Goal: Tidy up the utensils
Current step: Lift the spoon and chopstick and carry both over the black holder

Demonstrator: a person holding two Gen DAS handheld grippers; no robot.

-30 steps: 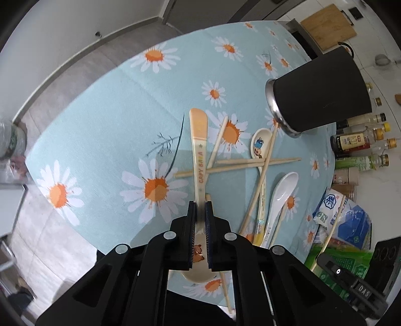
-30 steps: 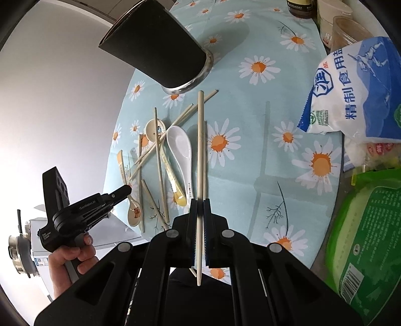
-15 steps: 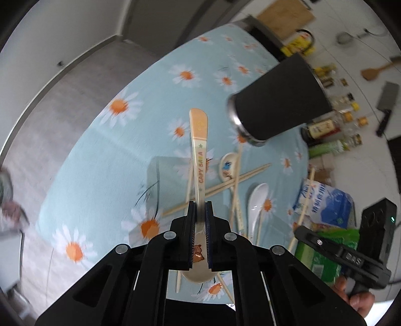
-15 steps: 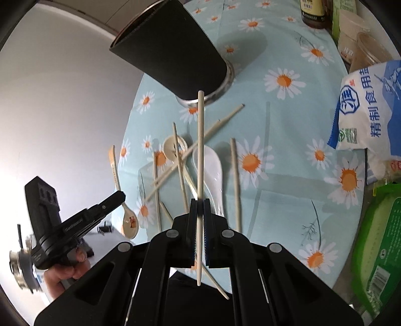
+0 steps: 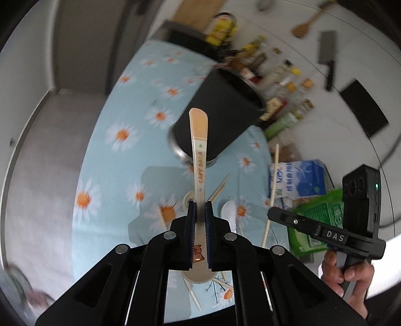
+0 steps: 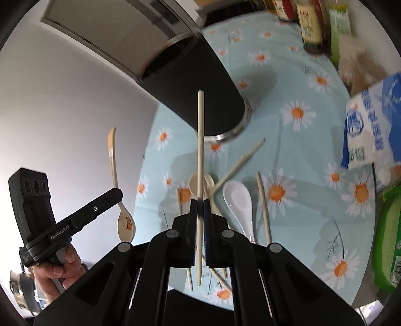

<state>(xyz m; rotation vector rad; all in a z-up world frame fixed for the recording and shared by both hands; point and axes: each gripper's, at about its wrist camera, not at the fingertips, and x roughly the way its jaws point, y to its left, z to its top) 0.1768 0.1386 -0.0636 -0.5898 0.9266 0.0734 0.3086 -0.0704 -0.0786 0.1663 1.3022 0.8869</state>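
My left gripper [image 5: 199,204] is shut on a cream and orange cartoon spoon [image 5: 199,150], held in the air with its handle pointing at the black utensil cup [image 5: 220,112]. My right gripper [image 6: 199,201] is shut on a wooden chopstick [image 6: 200,140], its tip in front of the same black cup [image 6: 198,87]. The cup stands upright on the daisy tablecloth [image 6: 295,140]. A white spoon [image 6: 238,200], another small spoon [image 6: 196,184] and several chopsticks [image 6: 263,208] lie on the cloth below the cup. The left gripper with its spoon shows in the right wrist view [image 6: 117,194].
A blue and white salt bag [image 6: 371,130] and a green packet [image 6: 388,233] lie at the table's right edge. Sauce bottles [image 6: 310,22] stand at the back. A cleaver [image 5: 328,62] and a wooden spatula [image 5: 308,23] hang on the wall.
Both grippers have lifted off the table with their utensils and moved toward the black cup. The cup's open top has come into view.
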